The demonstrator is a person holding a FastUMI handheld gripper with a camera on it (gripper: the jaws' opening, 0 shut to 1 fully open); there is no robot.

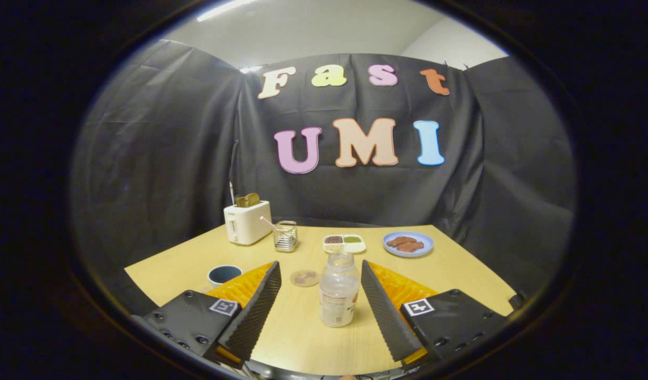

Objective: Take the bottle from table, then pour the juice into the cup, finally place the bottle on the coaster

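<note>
A clear plastic bottle (338, 290) stands upright on the wooden table (461, 274), with pale juice in its lower part. It sits between the two fingers, nearer the right one, and neither finger touches it. My gripper (320, 269) is open wide. A round brown coaster (304, 277) lies flat just left of the bottle, a little beyond the left fingertip. A dark blue cup (224, 274) with a pale rim stands further left, beyond the left finger.
At the back of the table stand a white toaster (247, 222) with toast in it, a small wire holder (285, 235), a white two-part dish (345, 243) and a blue plate (407, 244) with brown food. Black cloth walls close in the booth.
</note>
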